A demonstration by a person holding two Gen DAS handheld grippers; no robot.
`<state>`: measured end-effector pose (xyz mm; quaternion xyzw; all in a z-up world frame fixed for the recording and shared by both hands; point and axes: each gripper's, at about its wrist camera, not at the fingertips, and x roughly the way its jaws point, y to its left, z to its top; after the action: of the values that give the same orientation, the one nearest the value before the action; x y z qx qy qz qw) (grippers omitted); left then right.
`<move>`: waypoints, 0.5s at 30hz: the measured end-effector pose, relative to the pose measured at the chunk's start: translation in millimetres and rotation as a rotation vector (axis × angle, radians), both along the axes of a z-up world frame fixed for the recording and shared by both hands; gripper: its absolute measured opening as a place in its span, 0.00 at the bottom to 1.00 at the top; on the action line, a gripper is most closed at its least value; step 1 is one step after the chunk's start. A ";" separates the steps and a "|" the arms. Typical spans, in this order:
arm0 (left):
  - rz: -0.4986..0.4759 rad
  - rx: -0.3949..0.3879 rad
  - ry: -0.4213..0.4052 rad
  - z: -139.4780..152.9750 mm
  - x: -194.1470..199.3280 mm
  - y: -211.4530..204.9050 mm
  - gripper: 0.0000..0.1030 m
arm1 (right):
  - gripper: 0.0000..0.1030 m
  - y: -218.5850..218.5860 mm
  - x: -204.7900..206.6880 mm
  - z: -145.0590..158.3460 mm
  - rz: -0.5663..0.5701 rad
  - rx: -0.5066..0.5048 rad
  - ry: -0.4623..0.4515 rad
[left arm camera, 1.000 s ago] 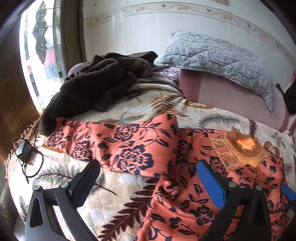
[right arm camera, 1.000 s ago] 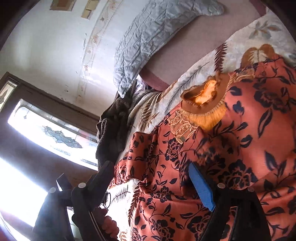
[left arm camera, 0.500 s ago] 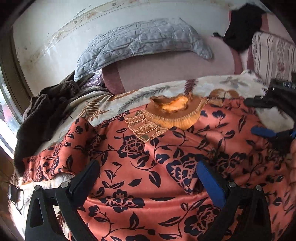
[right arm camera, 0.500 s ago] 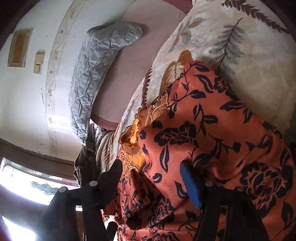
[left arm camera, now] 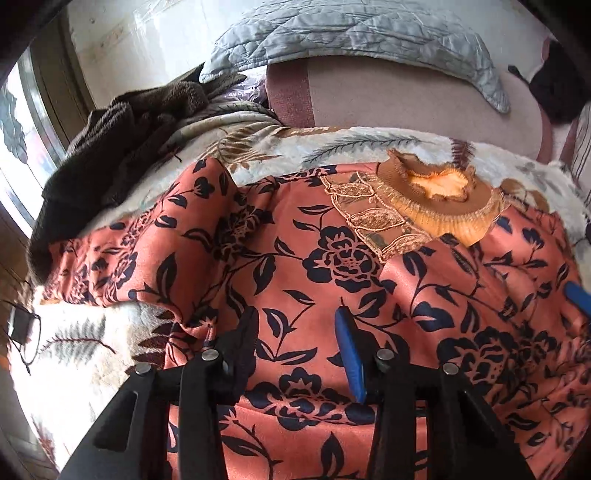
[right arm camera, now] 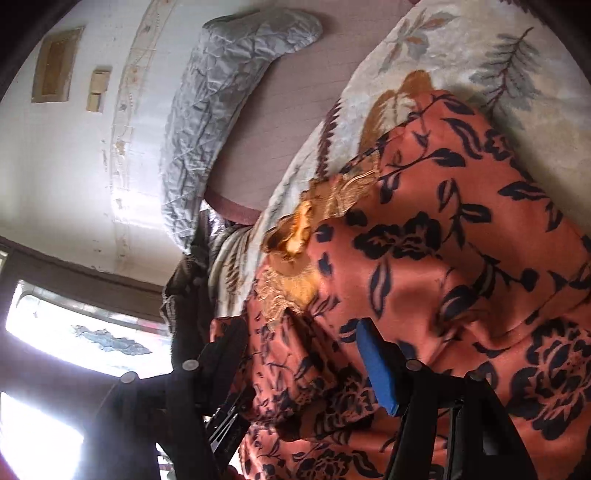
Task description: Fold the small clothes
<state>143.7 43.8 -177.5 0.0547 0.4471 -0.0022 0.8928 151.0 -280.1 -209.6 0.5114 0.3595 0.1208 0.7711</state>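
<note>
An orange garment with dark navy flowers (left arm camera: 332, 266) lies spread on a cream leaf-print blanket (left arm camera: 369, 144). Its gold embroidered neckline (left arm camera: 439, 192) points toward the far side. My left gripper (left arm camera: 295, 343) hovers low over the garment's middle, jaws partly open with cloth between them. My right gripper (right arm camera: 303, 354) is low over the same garment (right arm camera: 461, 258), jaws apart with a raised fold between the fingers. Its blue fingertip (left arm camera: 580, 295) shows at the right edge of the left wrist view.
A dark brown fleece (left arm camera: 122, 147) lies heaped at the far left. A grey quilted pillow (left arm camera: 351, 33) rests on a mauve cushion (left arm camera: 406, 99) against the wall. A black charger with cable (left arm camera: 20, 328) sits at the left bed edge. A window (right arm camera: 74, 332) is at the left.
My left gripper has narrowed its jaws and sunk closer to the cloth. My right gripper has shifted over the garment, and more of the fabric has bunched up between its fingers.
</note>
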 end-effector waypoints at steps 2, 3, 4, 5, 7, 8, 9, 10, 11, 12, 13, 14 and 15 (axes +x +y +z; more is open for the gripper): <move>0.011 -0.011 -0.007 5.4 -3.4 4.5 0.50 | 0.62 13.7 6.2 -5.2 0.055 0.034 0.025; 0.015 -0.004 -0.012 6.8 -4.2 5.4 0.56 | 0.62 22.0 9.8 -10.1 0.077 0.044 0.046; 0.018 0.004 -0.016 7.6 -5.1 6.2 0.58 | 0.63 31.8 14.5 -15.5 0.097 0.042 0.077; 0.023 0.011 -0.017 7.9 -6.4 7.9 0.59 | 0.64 42.2 19.4 -21.8 0.113 0.028 0.119; 0.037 0.009 -0.008 8.5 -6.7 14.1 0.63 | 0.64 63.3 30.2 -33.7 0.154 0.040 0.165; 0.047 -0.002 -0.003 8.5 -7.8 17.8 0.65 | 0.64 72.5 34.4 -35.7 0.174 0.073 0.157; 0.056 -0.017 0.002 9.2 -8.0 22.3 0.65 | 0.64 78.8 36.4 -32.2 0.177 0.128 0.118; 0.059 -0.033 0.004 9.8 -9.3 25.7 0.66 | 0.64 82.9 35.6 -22.7 0.172 0.215 0.027; 0.056 -0.047 0.003 10.7 -11.1 27.6 0.66 | 0.64 85.5 33.6 -9.8 0.177 0.278 -0.065; 0.050 -0.058 -0.002 12.0 -13.2 28.8 0.66 | 0.64 88.8 31.7 6.0 0.192 0.300 -0.146; 0.043 -0.067 -0.010 13.7 -15.2 29.1 0.66 | 0.64 91.4 28.9 20.8 0.212 0.300 -0.221; 0.035 -0.076 -0.020 15.8 -17.5 29.0 0.67 | 0.64 93.3 25.8 31.2 0.235 0.297 -0.275; 0.025 -0.090 -0.030 18.0 -19.3 28.3 0.68 | 0.65 93.9 23.3 36.0 0.255 0.294 -0.302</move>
<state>124.3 72.1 -159.5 0.0088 0.4338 -0.0102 0.9009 174.3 -186.2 -173.6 0.5448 0.2805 0.3430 0.7119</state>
